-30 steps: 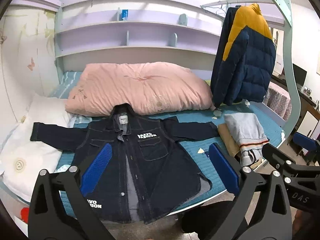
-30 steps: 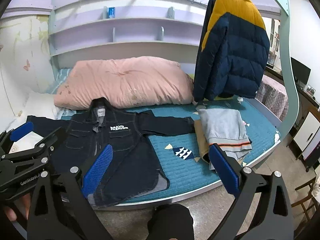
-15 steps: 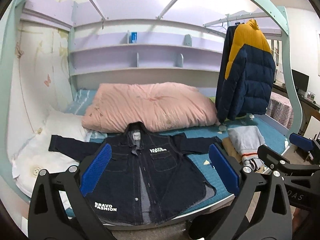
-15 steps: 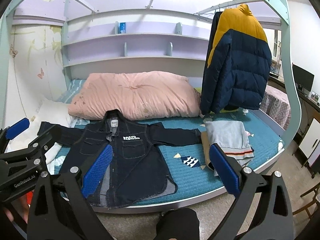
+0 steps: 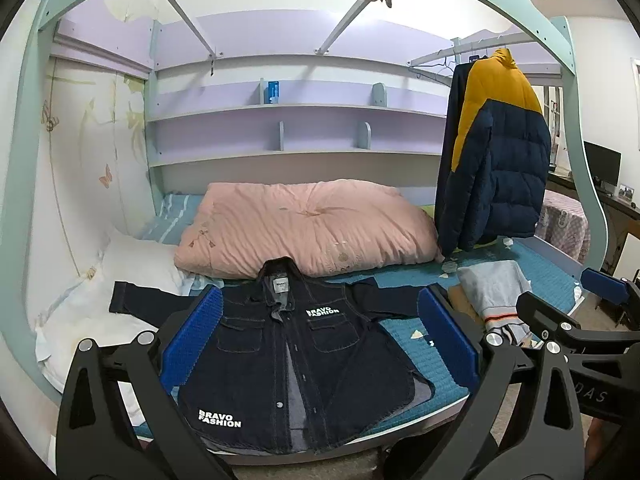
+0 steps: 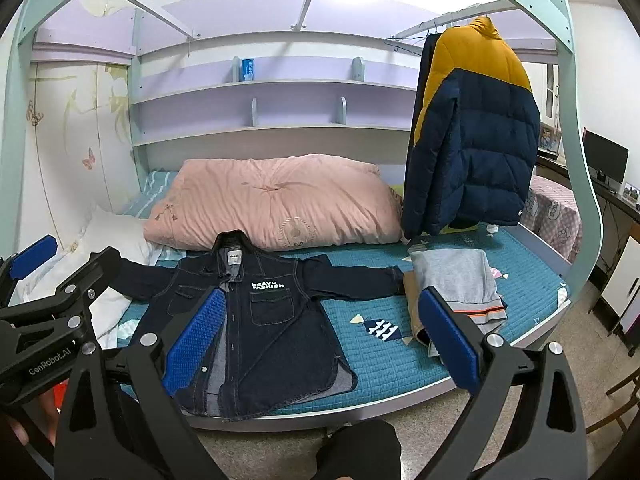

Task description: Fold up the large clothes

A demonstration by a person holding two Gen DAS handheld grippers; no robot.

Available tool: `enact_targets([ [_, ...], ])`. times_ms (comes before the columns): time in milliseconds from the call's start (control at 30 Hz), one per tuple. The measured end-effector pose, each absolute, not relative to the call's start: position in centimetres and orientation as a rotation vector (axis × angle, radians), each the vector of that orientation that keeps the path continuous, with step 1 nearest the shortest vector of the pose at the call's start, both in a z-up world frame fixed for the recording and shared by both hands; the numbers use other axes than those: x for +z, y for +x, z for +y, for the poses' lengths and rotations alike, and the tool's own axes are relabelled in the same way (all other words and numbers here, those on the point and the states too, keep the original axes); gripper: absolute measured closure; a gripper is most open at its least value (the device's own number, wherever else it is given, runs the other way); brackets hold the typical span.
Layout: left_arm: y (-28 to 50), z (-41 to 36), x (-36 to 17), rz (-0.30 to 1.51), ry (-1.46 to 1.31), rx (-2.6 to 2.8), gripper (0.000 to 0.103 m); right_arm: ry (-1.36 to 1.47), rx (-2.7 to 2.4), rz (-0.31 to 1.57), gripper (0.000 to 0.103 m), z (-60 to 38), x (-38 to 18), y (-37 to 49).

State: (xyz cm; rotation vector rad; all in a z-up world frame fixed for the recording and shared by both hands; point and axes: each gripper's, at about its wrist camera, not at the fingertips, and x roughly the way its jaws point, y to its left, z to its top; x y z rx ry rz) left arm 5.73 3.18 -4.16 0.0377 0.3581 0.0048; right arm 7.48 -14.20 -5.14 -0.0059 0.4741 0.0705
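Left tool (image 5: 320, 340) and right tool (image 6: 320, 336): both spread wide, empty, held back off the bed (image 6: 400, 356), well apart from cloth. Dark denim jacket (image 6: 264, 320) flat face-up on bed ahead and below, sleeves out, hem at near edge, beside folded grey garment (image 6: 456, 280). Likely heavyish, stiff-soft, not slippery; pinch at sleeve cuffs or shoulder seams.

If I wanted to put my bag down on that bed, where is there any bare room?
The best bare patch of the mattress lies between the denim jacket and the folded clothes, along the front edge. The back is crowded by the pink duvet, the left by the white pillow, and the puffer jacket hangs over the far right corner.
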Motion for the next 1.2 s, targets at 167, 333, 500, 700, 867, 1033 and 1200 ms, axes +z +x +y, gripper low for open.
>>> enact_targets([
  [167, 5.7, 3.1, -4.2, 0.356, 0.04, 0.008, 0.005, -0.006, 0.073, 0.474, 0.009, -14.4, -5.2, 7.6],
  [333, 5.6, 3.1, -4.2, 0.356, 0.041, 0.008, 0.005, -0.003, 0.071, 0.474, 0.009, -14.4, -5.1, 7.4],
  [500, 5.5, 3.0, -4.1, 0.354, 0.041, 0.009, 0.005, -0.002, 0.071, 0.473, 0.009, -14.5, -5.1, 7.4],
  [700, 5.5, 3.1, -4.2, 0.357, 0.044, 0.012, 0.005, 0.001, 0.069, 0.475, 0.009, -14.4, -5.1, 7.2],
  [867, 5.5, 3.3, -4.1, 0.36, 0.043, 0.013, 0.005, 0.004, 0.064, 0.476, 0.009, -14.1, -5.1, 6.9],
  [1033, 5.4, 3.4, -4.1, 0.363, 0.044, 0.015, 0.005, 0.006, 0.059, 0.479, 0.009, -13.9, -5.2, 6.7],
  [1200, 5.4, 3.5, -4.1, 0.359, 0.049, 0.019, 0.005, 0.009, 0.056, 0.481, 0.009, -13.6, -5.4, 6.5],
])
